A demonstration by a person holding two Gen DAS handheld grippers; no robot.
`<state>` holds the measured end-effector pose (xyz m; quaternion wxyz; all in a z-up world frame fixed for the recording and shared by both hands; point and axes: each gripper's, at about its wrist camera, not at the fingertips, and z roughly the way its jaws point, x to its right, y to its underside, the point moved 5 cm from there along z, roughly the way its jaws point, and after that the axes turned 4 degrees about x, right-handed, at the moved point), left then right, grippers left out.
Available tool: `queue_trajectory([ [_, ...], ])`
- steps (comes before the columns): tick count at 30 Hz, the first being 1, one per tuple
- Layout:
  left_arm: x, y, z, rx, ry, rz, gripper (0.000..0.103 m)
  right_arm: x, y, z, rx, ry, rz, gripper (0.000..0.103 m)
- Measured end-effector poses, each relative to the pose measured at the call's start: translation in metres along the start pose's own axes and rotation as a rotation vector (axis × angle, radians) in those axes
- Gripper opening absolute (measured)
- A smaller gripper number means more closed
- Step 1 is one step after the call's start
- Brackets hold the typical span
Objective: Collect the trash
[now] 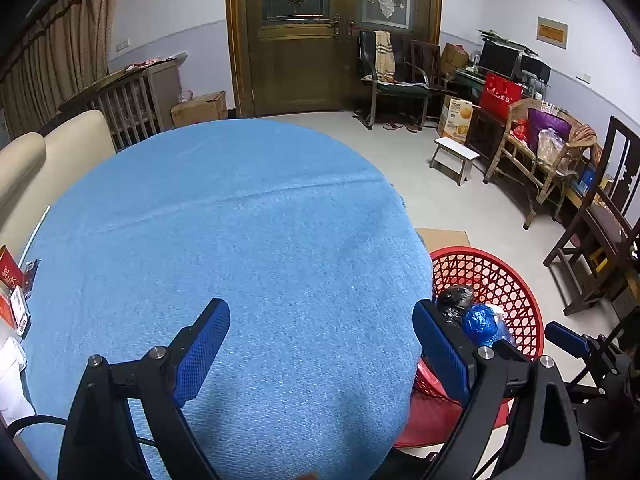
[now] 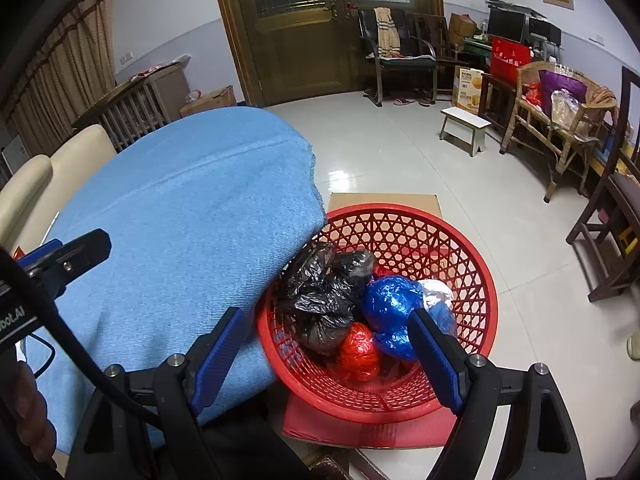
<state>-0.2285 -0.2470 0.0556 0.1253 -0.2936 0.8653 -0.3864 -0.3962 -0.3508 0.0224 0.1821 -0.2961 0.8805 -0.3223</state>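
Blue cloth covers the round table [image 1: 240, 220], which fills most of the left wrist view and looks bare across its middle, with only some red packets and papers [image 1: 16, 300] at its far left edge. Beside the table, on a flat sheet of cardboard on the floor, stands the red basket [image 2: 472, 264], its rim just under the table's edge. Inside it lie the bagged trash bundles: crumpled black bags [image 2: 324, 292], blue bags [image 2: 394, 304] with a pale one behind, and a small red bag [image 2: 360, 350] nearest the camera. The right gripper [image 2: 332, 354] hangs over the basket with its jaws spread wide and nothing between the pads; the left gripper [image 1: 320, 344] hangs over the cloth, likewise spread and empty. Judging by the full basket and bare cloth, collecting seems nearly done. To finish well, scan the table edge for stray pieces, approach any remaining item from above, close squarely on its bulk, and release low over the basket so nothing bounces out.
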Motion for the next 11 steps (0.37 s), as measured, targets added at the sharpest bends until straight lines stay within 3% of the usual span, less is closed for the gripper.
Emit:
queue_trajectory([
  [11,0.0034,0.0013,-0.0018,0.003,0.027,0.000,0.093,0.0025,0.0027,0.0034,-0.009,0.012,0.007,0.086],
])
